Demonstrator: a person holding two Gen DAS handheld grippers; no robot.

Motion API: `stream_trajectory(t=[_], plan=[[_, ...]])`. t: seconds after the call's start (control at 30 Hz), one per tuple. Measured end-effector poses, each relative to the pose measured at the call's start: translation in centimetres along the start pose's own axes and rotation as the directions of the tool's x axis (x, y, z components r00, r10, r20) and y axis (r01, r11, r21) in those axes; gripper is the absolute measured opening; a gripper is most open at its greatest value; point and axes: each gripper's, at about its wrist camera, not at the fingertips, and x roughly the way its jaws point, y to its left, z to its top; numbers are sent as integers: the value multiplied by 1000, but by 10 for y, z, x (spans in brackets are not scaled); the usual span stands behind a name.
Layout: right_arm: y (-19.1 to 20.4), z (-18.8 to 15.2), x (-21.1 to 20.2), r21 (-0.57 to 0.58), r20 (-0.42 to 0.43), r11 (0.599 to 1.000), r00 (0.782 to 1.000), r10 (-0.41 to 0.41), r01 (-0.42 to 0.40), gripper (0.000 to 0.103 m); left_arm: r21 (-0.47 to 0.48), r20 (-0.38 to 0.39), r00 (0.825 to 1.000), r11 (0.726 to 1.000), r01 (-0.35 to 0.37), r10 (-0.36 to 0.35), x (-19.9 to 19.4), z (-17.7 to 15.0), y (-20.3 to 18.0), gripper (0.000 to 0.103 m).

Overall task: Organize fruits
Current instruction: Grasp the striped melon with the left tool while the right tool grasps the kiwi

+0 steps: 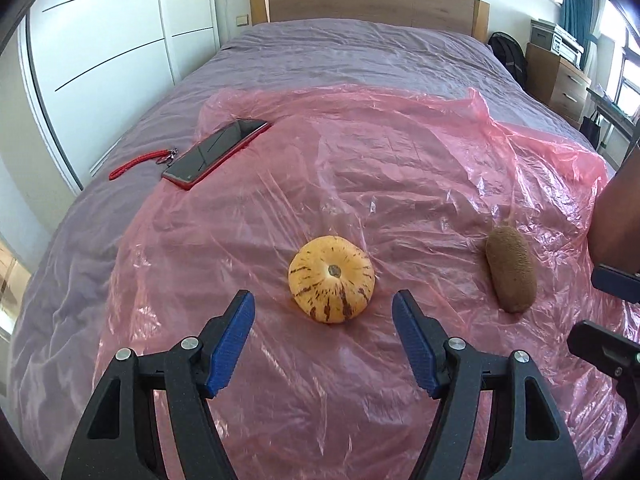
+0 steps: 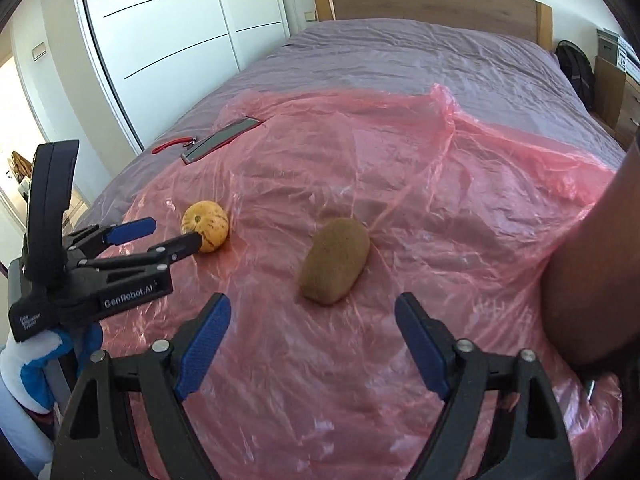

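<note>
A pink plastic sheet point(image 1: 360, 184) is spread over the purple bed cover point(image 1: 340, 48), and both fruits lie directly on it; no bowl, basket or other container shows in either view. In the left wrist view a round yellow fruit with brown streaks point(image 1: 331, 279) sits just below the centre of the frame, stem scar facing up, and a fuzzy brown kiwi point(image 1: 511, 269) lies at the right of the frame, well apart from it and lengthwise up the picture. The left hand-held gripper point(image 1: 323, 320) stands wide apart with nothing between its blue pads point(image 1: 232, 344); the yellow fruit lies just ahead of the tips, roughly centred on the gap, and no pad touches it. In the right wrist view the kiwi point(image 2: 335, 261) lies at the centre of the frame, just ahead of the right hand-held gripper point(image 2: 313, 318), whose fingers are also spread wide and hold nothing; the kiwi sits a little left of the middle of the gap, clear of both pads. The same view shows the left hand-held gripper point(image 2: 172, 234) at the left edge, open, its tips reaching the near side of the yellow fruit point(image 2: 205, 226). A phone in a red case point(image 1: 215, 153) with a red cord point(image 1: 138, 163) rests at the upper left of the frame, at the sheet's edge.
</note>
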Motion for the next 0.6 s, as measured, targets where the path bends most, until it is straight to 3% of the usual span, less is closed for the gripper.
stream_trajectory(t=[0.3,0.47,0.53,0.6], plan=[[-17,15,50,107,-41,994,999,-15,19,103,51,-43,999,998,26,-23,39,7,-3,66],[-20,14,65,118,-38,993,999,5,0,79,32,-52,998,999,32,-31,49,5,-1,63],[-18,15,69,110,-39,994,999,7,-3,77,37,-47,998,998,41,-39,50,5,0,59],[-19,14,72,112,-37,994,999,8,-4,68,50,-45,998,998,44,-42,52,5,-2,50]])
